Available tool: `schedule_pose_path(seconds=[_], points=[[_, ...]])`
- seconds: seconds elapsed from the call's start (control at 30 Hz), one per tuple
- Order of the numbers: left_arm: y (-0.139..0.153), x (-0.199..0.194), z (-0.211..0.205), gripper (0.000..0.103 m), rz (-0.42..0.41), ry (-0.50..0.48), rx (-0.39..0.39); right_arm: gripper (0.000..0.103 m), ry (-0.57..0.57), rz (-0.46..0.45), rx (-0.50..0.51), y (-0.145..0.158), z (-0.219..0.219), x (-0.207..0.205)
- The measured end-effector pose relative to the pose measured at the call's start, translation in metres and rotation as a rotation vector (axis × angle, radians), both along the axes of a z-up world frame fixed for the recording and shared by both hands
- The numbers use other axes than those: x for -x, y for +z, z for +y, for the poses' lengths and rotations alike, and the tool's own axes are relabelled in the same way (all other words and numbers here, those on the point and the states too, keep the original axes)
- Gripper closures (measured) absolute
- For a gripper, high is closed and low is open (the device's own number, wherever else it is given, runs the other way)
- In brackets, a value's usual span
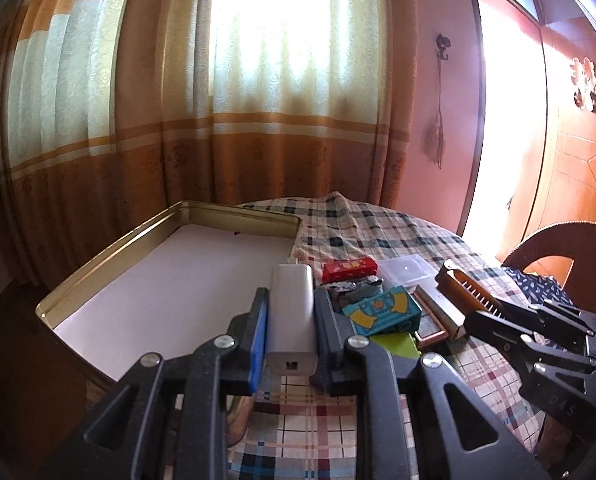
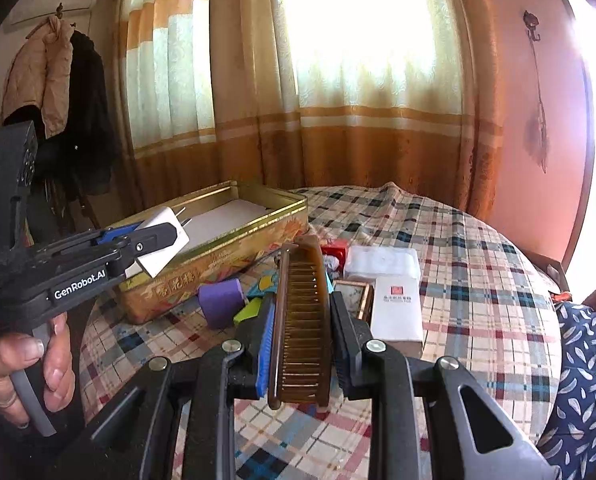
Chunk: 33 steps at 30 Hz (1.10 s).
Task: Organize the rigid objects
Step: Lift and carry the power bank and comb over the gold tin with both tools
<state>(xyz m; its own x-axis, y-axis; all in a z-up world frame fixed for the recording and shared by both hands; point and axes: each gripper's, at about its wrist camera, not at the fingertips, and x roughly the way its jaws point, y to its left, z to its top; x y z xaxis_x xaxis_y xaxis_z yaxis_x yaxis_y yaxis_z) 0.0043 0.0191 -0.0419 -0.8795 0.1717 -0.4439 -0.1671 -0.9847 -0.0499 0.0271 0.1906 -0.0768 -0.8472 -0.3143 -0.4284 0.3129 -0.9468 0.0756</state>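
My left gripper [image 1: 290, 300] is shut on a white charger block [image 1: 290, 312], held over the near right corner of the gold tin box [image 1: 109, 248]. The right wrist view shows that left gripper [image 2: 165, 236] gripping the charger block [image 2: 159, 248], prongs pointing toward the tin box [image 2: 217, 256]. My right gripper [image 2: 302, 304] is shut on a brown comb [image 2: 302, 320], lifted above the pile of objects. In the left wrist view the comb [image 1: 470, 292] sticks out of the right gripper [image 1: 494, 312] at the right.
On the plaid tablecloth [image 2: 478, 280] lie a red box [image 1: 350, 270], a teal box [image 1: 382, 314], a clear plastic case [image 1: 408, 270], a white carton [image 2: 396, 308], a small framed picture [image 2: 354, 292] and a purple block [image 2: 219, 300]. A chair back [image 1: 558, 248] stands right. A hand [image 2: 25, 360] holds the left gripper.
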Motion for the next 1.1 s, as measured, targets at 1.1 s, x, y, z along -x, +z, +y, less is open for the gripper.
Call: schedule_pose_path(seconds=[1.1], points=[[0.0,0.035,-0.013,0.083,0.031,0.052,-0.013,0.076,-0.016,0.058,0.06,0.023,-0.009,0.028]])
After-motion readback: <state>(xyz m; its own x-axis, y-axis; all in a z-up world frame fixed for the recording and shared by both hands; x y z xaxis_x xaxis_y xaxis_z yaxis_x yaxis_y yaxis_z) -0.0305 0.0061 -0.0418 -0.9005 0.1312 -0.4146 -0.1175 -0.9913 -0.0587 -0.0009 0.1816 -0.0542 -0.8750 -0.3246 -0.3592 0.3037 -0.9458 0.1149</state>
